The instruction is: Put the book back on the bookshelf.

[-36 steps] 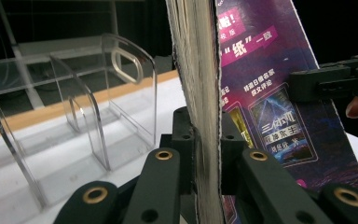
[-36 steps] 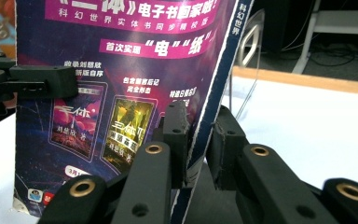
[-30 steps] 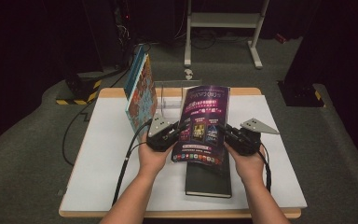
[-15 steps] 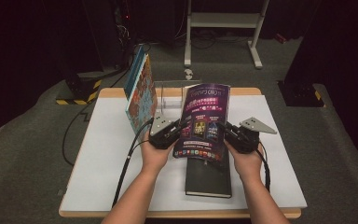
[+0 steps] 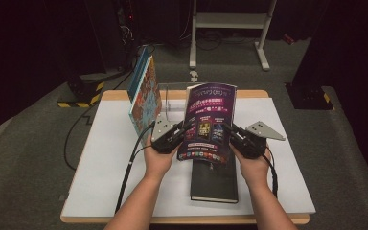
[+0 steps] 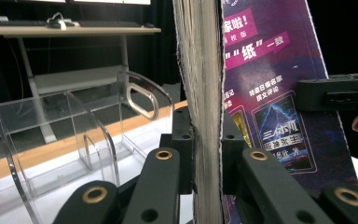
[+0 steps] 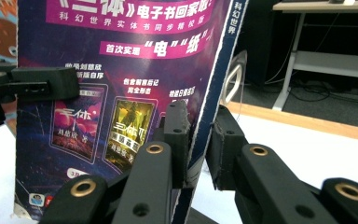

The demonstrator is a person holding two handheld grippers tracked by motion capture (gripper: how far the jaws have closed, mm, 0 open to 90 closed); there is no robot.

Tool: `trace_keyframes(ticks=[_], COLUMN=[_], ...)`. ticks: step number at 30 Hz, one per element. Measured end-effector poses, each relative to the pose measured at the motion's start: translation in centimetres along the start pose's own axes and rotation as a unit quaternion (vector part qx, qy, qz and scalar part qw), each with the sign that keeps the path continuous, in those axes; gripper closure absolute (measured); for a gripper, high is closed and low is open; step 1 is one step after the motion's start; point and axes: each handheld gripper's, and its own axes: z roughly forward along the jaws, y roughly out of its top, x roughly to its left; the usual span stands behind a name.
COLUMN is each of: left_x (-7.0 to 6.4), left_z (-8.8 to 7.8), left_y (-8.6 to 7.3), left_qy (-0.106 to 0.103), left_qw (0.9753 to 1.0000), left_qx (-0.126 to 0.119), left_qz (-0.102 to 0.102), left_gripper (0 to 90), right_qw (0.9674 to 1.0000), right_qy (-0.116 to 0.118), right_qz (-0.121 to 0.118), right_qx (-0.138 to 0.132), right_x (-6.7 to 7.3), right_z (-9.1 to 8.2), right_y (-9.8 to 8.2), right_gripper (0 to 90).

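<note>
Grippers, left (image 5: 182,135) and right (image 5: 231,135), clamp their fingers on the upright purple glossy paperback book (image 5: 208,122), above a black hardcover book (image 5: 214,179).

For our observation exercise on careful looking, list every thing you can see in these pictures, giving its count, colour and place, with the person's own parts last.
Purple book: one, purple cover with pink print, held upright over the table's middle.
Black book: one, black, flat on the table under the purple one.
Colourful books: at least two, orange and blue, upright at the table's left rear.
Clear rack: one, transparent, on the table behind the purple book.
Table: one, white top with wooden edge.
Desk: one, pale, on the floor beyond.
Left gripper: black, shut on the purple book's page edge.
Right gripper: black, shut on its spine edge.
Forearms: two, from the bottom.
</note>
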Motion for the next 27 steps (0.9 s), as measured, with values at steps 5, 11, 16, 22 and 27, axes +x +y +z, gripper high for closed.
trace_keyframes(ticks=[5,11,16,22,27], left_x=[0.3,-0.8,-0.7,0.0,-0.4], left_z=[-0.7,-1.4,0.1,-0.2,-1.8], left_y=[-0.7,-0.6,0.4,-0.7,-0.9], left_qy=[-0.002,-0.009,-0.011,-0.012,-0.021], left_qw=[1.0000,0.9997,0.9993,0.9995,0.9991], left_qx=[-0.001,-0.009,-0.028,-0.027,-0.031], left_qz=[-0.008,0.019,0.021,0.013,0.020], left_gripper=[79.5,80.7,81.1,80.5,77.2], right_qw=[0.9999,0.9998,0.9997,0.9997,0.9994], right_qy=[0.007,0.012,-0.002,-0.006,0.006], right_qz=[0.008,-0.008,-0.010,-0.022,-0.016], right_qx=[-0.001,-0.011,-0.020,-0.011,-0.030], right_x=[0.0,0.7,0.1,-0.4,0.2], right_z=[-0.4,-1.7,-0.9,-0.1,-1.7], right_y=[-1.6,-1.6,0.0,-0.8,-1.8], right_gripper=[78.2,78.4,79.0,79.0,79.3])
